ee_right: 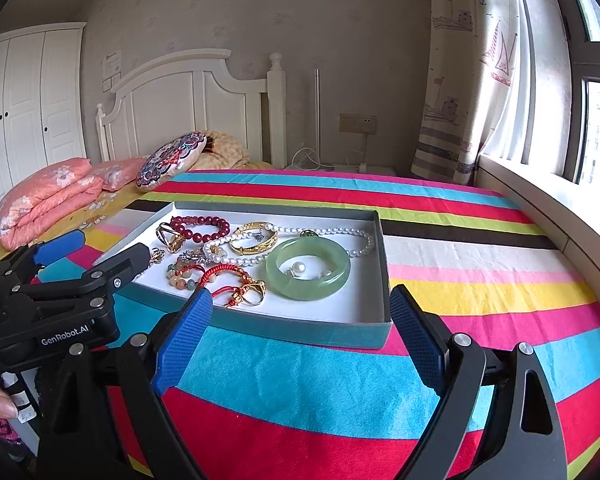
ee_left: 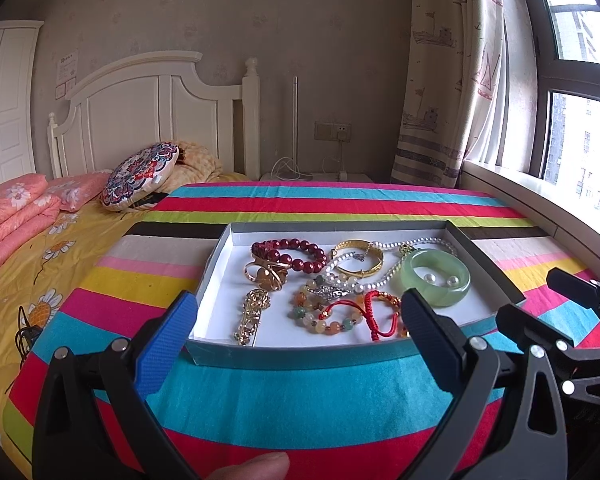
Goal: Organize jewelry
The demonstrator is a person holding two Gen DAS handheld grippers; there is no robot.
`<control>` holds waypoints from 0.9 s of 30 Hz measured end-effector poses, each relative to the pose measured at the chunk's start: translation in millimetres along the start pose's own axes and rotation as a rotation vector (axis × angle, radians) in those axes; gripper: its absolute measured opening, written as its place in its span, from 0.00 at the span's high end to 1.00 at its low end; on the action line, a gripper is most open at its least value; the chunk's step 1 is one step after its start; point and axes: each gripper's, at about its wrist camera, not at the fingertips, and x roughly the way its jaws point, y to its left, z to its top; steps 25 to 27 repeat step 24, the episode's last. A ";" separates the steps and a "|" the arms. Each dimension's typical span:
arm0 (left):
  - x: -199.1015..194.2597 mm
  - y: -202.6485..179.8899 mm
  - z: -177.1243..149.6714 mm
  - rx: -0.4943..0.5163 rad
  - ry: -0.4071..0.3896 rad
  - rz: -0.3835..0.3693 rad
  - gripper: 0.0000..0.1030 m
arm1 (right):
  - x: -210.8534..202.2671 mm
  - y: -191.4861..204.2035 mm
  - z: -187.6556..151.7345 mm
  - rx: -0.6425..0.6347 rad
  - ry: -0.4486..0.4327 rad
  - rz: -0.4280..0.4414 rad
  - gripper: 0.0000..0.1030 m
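Observation:
A shallow grey-blue box with a white floor lies on a striped cloth. It holds a green jade bangle, a dark red bead bracelet, a gold bangle, a pearl necklace, a red cord bracelet, a multicolour bead bracelet and gold pieces. My left gripper is open and empty at the box's near edge. My right gripper is open and empty at the box's near right corner.
The striped cloth covers a table beside a bed with a yellow sheet, pink quilts and a round patterned cushion. A window sill and curtain stand on the right. A thumb shows below.

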 end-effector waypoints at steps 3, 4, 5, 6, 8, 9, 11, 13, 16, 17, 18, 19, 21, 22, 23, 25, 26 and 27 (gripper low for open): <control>-0.7 -0.7 -0.3 0.005 -0.005 -0.007 0.02 | 0.2 0.1 -0.2 0.002 0.000 0.001 0.16; -1.1 -1.1 -0.3 0.007 -0.006 -0.005 0.02 | 0.6 0.0 0.1 0.002 0.000 0.002 0.16; -1.3 -2.0 -0.5 0.011 -0.009 0.001 0.02 | 0.6 0.2 0.0 0.002 0.000 0.002 0.16; -1.6 -2.3 -0.7 0.015 -0.010 0.004 0.02 | 0.4 0.1 0.1 0.001 -0.001 0.002 0.16; -1.7 -3.9 -0.9 0.025 -0.011 0.002 0.02 | 0.8 0.0 0.1 0.001 0.000 0.003 0.16; -1.4 -4.8 -0.9 0.030 -0.012 0.006 0.02 | 0.9 -0.4 0.2 0.001 0.000 0.004 0.16; -2.2 -6.2 -1.0 0.042 -0.013 0.017 0.02 | 1.0 -0.5 0.3 0.001 0.000 0.006 0.16; -2.2 -8.0 -0.9 0.058 -0.014 0.030 0.02 | 1.3 -0.4 0.4 0.000 0.002 0.008 0.16; -2.0 -4.1 -0.5 0.051 -0.011 0.065 0.02 | 1.4 -0.9 0.3 0.000 0.002 0.010 0.16; -1.5 -1.4 0.6 0.043 0.001 0.056 0.02 | 1.5 -1.1 0.4 0.000 0.004 0.011 0.16; 0.8 3.0 1.8 0.026 0.042 0.032 0.02 | 2.1 -1.0 0.5 -0.002 0.010 0.013 0.16; 3.3 7.1 1.7 0.012 0.092 0.014 0.02 | 3.1 -0.7 0.7 -0.007 0.025 0.013 0.16; 10.4 17.4 -2.1 -0.023 0.229 -0.042 0.02 | 7.9 1.4 1.5 -0.013 0.091 0.015 0.16; 16.0 25.9 -6.7 -0.056 0.318 -0.073 0.02 | 11.1 1.5 1.7 -0.001 0.129 0.034 0.16; 23.0 34.9 -11.5 -0.090 0.398 -0.083 0.02 | 16.3 1.5 1.5 0.019 0.175 0.057 0.16; 28.9 41.1 -14.5 -0.113 0.447 -0.084 0.02 | 24.8 2.9 0.9 0.036 0.242 0.069 0.16; 28.9 41.1 -14.5 -0.113 0.447 -0.084 0.02 | 24.8 2.9 0.9 0.036 0.242 0.069 0.16; 28.9 41.1 -14.5 -0.113 0.447 -0.084 0.02 | 24.8 2.9 0.9 0.036 0.242 0.069 0.16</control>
